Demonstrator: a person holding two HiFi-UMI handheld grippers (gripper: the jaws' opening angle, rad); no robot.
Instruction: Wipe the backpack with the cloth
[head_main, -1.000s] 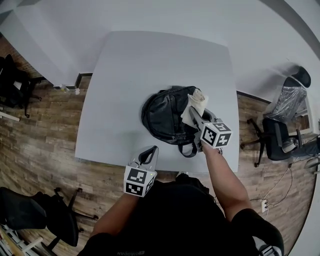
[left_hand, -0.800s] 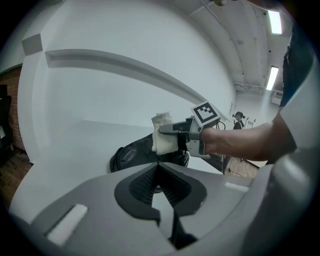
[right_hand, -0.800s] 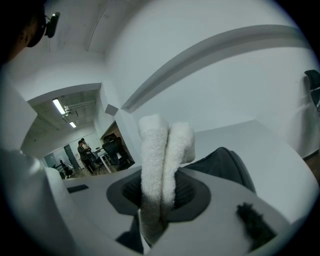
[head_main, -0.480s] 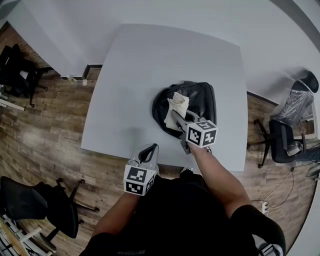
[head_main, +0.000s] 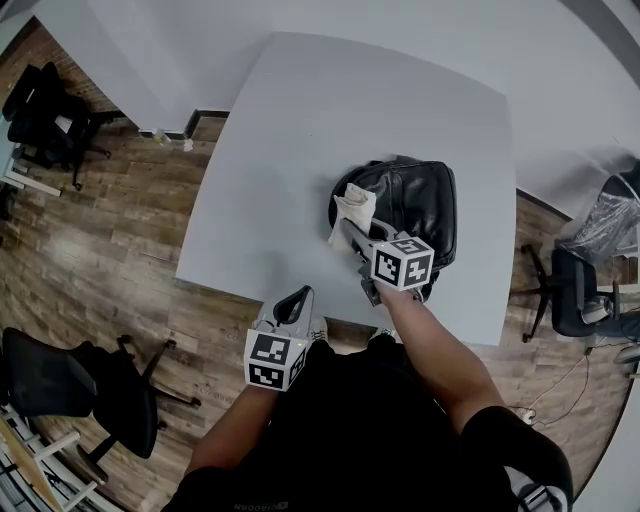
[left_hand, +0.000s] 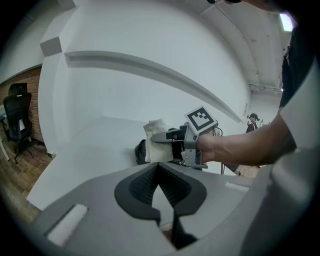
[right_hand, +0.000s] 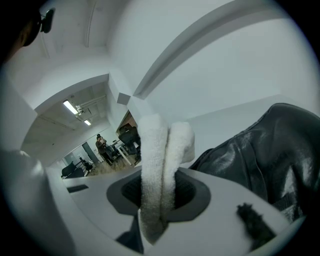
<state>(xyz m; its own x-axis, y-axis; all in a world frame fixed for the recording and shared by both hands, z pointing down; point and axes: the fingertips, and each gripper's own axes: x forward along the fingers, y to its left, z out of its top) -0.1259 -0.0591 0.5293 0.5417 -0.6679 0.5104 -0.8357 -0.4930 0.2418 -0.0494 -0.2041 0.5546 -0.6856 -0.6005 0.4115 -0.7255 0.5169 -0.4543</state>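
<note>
- Backpack (head_main: 410, 215): black, with a smooth, slightly glossy, leather-like skin that creases into soft folds. It lies flat on the right half of the counter (head_main: 300, 130), towards its near edge.
- Cloth (head_main: 352, 208): off-white, thick and nubby like towelling, folded double into a soft upright wad. It sits at the backpack's left edge. No view settles whether it touches the leather.
- Right tool (head_main: 345, 228): grey plastic with dark ribbed pads, pinching the cloth so that the two layers bulge above the grip.
- Left tool (head_main: 295, 305): same build, pads pressed together on nothing. It is held above the counter's near edge, well apart from the backpack.
- Hidden parts: the right tool and its marker cube (head_main: 402, 262) cover the backpack's near side. In the right gripper view the bag is cut off by the frame's right edge, and the cloth's lower end vanishes between the pads.
- Counter: matt pale grey, roughly square with rounded corners.
- Room: wood-plank floor (head_main: 110, 230) in brown tones, plain white walls, and black office chairs (head_main: 60, 400) standing to the left.
</note>
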